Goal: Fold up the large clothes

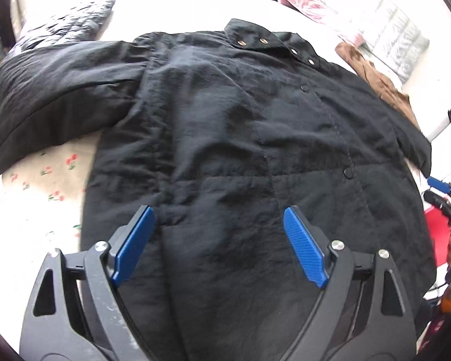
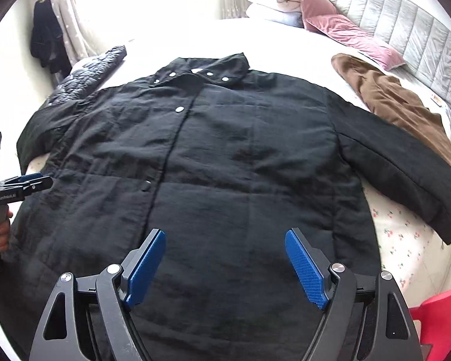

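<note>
A large black padded jacket [image 1: 225, 126] lies spread flat, front up, on a bed, collar far, hem near; it also shows in the right wrist view [image 2: 225, 150]. Its sleeves stretch out to both sides [image 1: 45, 90] [image 2: 406, 162]. My left gripper [image 1: 218, 213] is open and empty, hovering over the lower left part of the jacket. My right gripper [image 2: 225, 237] is open and empty over the lower right part. Each gripper shows at the edge of the other's view: the right [image 1: 442, 189], the left [image 2: 27, 182].
The floral bedsheet [image 1: 45, 174] shows beside the jacket. A dark quilted garment [image 2: 90, 69] lies at the far left, a brown garment [image 2: 400, 102] at the far right, pink and white pillows [image 2: 330, 21] by the grey headboard [image 2: 406, 24]. A red stool [image 2: 445, 316] stands at the near right.
</note>
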Demonstrator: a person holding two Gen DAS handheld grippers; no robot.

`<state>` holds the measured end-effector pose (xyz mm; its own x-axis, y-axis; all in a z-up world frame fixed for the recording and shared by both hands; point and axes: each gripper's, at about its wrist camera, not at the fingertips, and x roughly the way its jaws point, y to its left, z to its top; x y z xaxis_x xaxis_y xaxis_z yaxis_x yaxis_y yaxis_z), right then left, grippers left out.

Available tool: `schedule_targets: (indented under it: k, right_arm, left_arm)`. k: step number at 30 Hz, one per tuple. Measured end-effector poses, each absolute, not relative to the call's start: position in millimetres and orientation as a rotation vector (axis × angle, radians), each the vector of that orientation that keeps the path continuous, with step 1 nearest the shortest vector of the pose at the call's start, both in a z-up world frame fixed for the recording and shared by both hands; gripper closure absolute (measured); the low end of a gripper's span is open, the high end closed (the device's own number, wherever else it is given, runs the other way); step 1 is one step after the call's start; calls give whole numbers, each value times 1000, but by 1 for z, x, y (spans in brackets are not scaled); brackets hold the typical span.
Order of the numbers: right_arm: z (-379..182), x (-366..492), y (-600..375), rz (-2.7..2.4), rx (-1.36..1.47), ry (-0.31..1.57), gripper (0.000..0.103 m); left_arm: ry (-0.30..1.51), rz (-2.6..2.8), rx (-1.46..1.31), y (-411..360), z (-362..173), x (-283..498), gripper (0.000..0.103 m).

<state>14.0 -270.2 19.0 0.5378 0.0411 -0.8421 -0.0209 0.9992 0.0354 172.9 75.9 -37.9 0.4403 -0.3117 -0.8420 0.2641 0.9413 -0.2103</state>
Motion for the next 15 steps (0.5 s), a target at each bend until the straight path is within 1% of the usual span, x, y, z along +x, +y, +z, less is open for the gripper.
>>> schedule_targets:
  k: [4, 8, 15]
  right_arm:
    - [17, 34, -235, 55, 1, 970, 20]
    - [6, 42, -222, 86, 22, 964, 20]
    - [-18, 44, -224, 61, 19, 1009, 20]
  left_arm:
    - [1021, -288, -88, 117, -23, 172, 15]
    - [982, -187, -97, 174, -13, 176, 15]
    - [917, 45, -123, 309, -24, 200, 15]
